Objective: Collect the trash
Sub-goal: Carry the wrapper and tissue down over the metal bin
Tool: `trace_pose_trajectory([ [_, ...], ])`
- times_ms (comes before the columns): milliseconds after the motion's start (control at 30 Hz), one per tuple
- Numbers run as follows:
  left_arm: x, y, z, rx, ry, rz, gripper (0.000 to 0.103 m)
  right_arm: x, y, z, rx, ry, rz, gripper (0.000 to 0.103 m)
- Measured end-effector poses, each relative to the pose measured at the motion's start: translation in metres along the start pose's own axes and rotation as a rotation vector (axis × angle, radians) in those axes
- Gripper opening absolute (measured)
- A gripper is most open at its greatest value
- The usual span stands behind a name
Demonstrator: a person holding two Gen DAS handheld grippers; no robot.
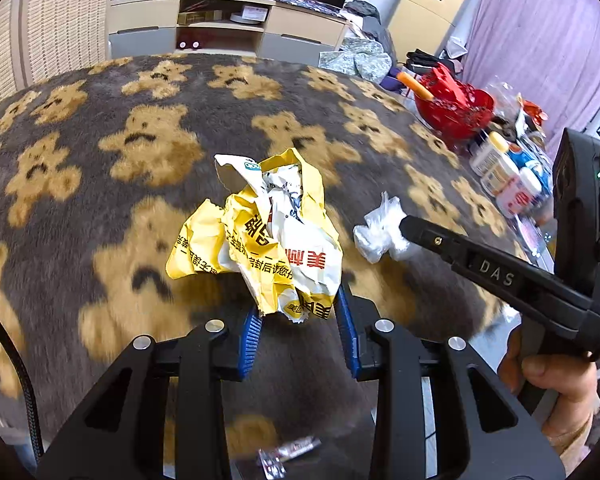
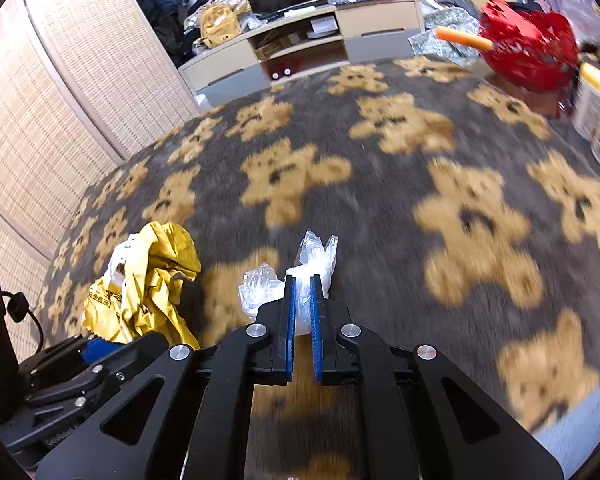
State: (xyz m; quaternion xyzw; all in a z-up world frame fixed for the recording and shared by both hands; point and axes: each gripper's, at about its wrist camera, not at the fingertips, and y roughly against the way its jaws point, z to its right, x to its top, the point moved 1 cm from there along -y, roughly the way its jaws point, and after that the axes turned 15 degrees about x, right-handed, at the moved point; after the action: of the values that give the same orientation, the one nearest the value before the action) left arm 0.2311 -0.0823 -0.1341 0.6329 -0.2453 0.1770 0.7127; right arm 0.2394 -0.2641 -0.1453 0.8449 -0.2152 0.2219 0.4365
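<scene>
Small silvery wrapper (image 1: 288, 454): lies at the bottom of the left wrist view, blurred and partly covered by the gripper's frame; its print is unreadable. Bear-patterned blanket (image 2: 380, 200): smeared by motion in the right wrist view, worst toward the right and lower edges. Crumpled yellow paper bag (image 1: 260, 240): its lower end is tucked out of sight between the blue pads (image 1: 250, 336). Clear plastic wad (image 2: 312, 264): its rear part is hidden between the right gripper's closed fingers. White bottles (image 2: 598, 120): cut off by the right edge, labels illegible. Hand (image 1: 556, 380) on the right gripper's handle: only partly inside the frame. Shelf contents under the television: too small to identify.
</scene>
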Motion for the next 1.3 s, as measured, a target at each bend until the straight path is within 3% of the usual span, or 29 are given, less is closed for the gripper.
trace_pose_trajectory([
  [467,-0.095,0.089,-0.001,-0.026,-0.009,0.018,0.032,-0.090,0.092,-0.052,-0.010,0.061,0.026,0.008],
  [667,-0.136,0.106,0.000,-0.024,-0.021,0.015,0.032,-0.131,0.112,-0.060,-0.035,0.098,-0.003,0.009],
  [933,-0.200,0.082,0.005,-0.033,-0.048,-0.067,0.032,-0.181,0.094,-0.041,-0.057,0.069,-0.096,0.009],
  [1300,-0.227,0.022,-0.004,-0.013,-0.032,-0.180,0.033,-0.216,0.050,-0.006,-0.047,-0.021,-0.187,0.009],
])
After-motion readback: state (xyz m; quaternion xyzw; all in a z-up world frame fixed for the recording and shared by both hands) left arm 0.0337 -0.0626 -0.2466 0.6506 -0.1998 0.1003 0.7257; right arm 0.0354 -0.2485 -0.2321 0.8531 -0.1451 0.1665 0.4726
